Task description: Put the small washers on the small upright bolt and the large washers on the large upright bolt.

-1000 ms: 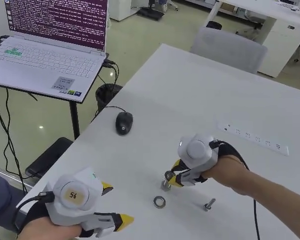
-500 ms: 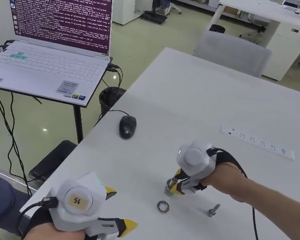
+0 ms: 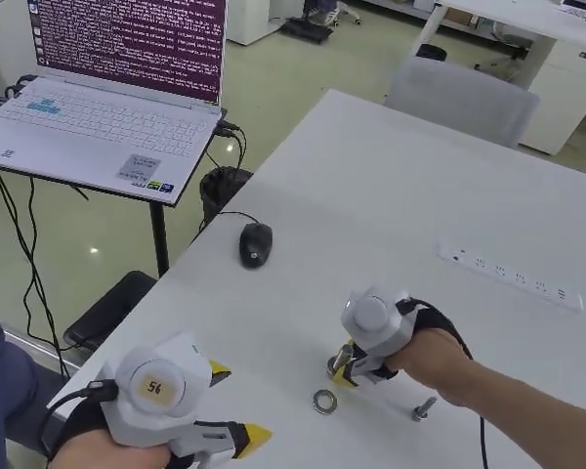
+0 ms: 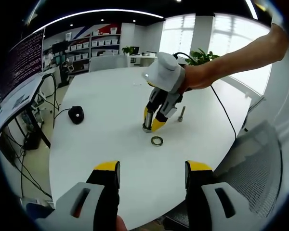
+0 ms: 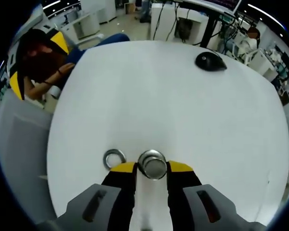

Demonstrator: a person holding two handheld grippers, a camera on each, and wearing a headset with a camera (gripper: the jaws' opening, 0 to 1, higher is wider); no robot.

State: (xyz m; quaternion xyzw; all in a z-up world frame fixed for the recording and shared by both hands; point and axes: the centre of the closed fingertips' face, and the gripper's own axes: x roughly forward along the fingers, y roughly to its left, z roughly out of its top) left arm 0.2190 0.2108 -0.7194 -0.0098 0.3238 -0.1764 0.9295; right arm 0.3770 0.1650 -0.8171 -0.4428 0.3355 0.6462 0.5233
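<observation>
At the far left a laptop [image 3: 98, 127] is sitting open on a stand beside the white tabletop [image 3: 391, 195], its screen glowing with text. Below it, at the near edge, the left hand-held gripper [image 3: 236, 403] is hovering over the tabletop with its yellow-tipped jaws spread wide and nothing between them (its own view is looking straight through the gap). A black mouse [image 3: 256, 244] is lying further back, its cable trailing off the edge.

Toward the middle, a loose washer [image 3: 324, 402] is lying flat on the tabletop, just beside the right hand-held gripper [image 3: 344, 371]. That gripper is pointing down – its jaws are pinching in on a shiny round metal part [image 5: 152, 164], one yellow tip on each side; whether this is a washer or the top of a bolt I cannot tell. The part is sitting low, at or close to the tabletop.

To the right of the person's hand, a small bolt [image 3: 423, 408] is resting near the washer but apart from it – standing or lying, I cannot tell. Further back a white power strip [image 3: 513, 278] is lying flat, and a grey chair [image 3: 459, 98] is standing at the far edge.
</observation>
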